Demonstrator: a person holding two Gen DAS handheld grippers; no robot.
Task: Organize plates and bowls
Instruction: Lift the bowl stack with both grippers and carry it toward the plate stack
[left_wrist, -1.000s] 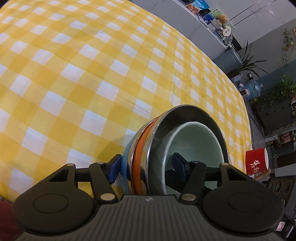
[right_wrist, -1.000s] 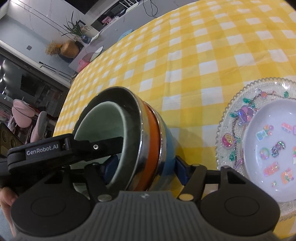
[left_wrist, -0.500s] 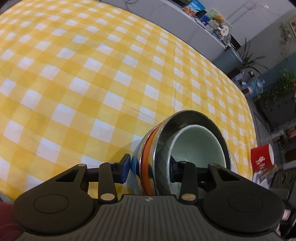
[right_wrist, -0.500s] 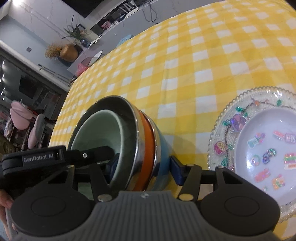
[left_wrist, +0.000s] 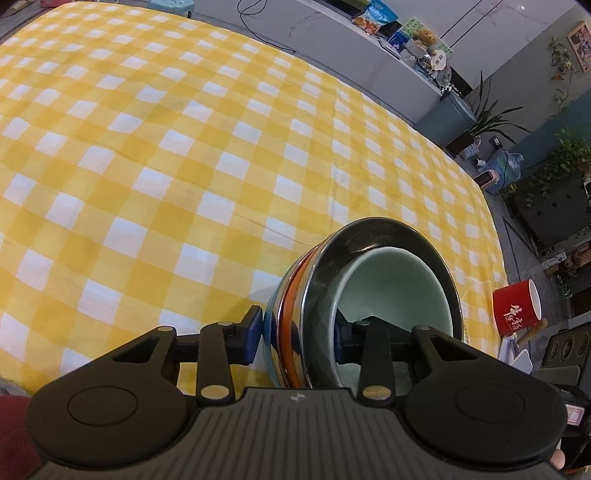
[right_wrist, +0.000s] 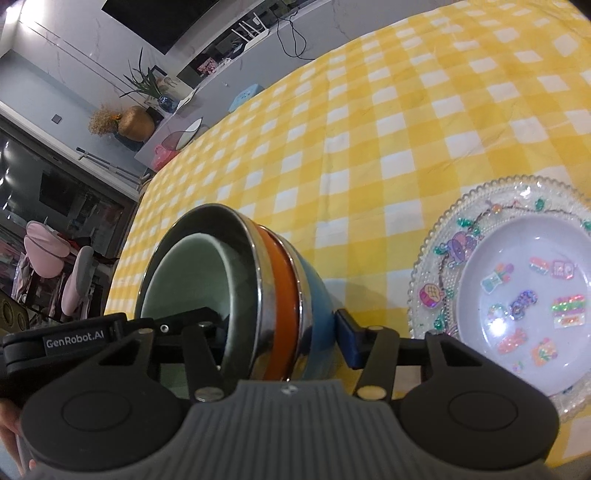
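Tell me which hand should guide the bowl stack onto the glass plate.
Probably the right. The right gripper grips the bowl stack on the side next to the glass plate, which shows only in its view; the left gripper clamps the opposite wall.

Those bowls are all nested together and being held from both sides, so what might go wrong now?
1. The nested bowl stack is tilted, so the pale green inner bowl might slide out.
2. Each gripper holds only the stack's edge; uneven lifting may twist it loose.
3. The glass plate lies close beside; a swing might knock it.

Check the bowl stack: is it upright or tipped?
Tipped. The bowl stack leans with its rims facing sideways, toward the left in the right wrist view, beside the plate.
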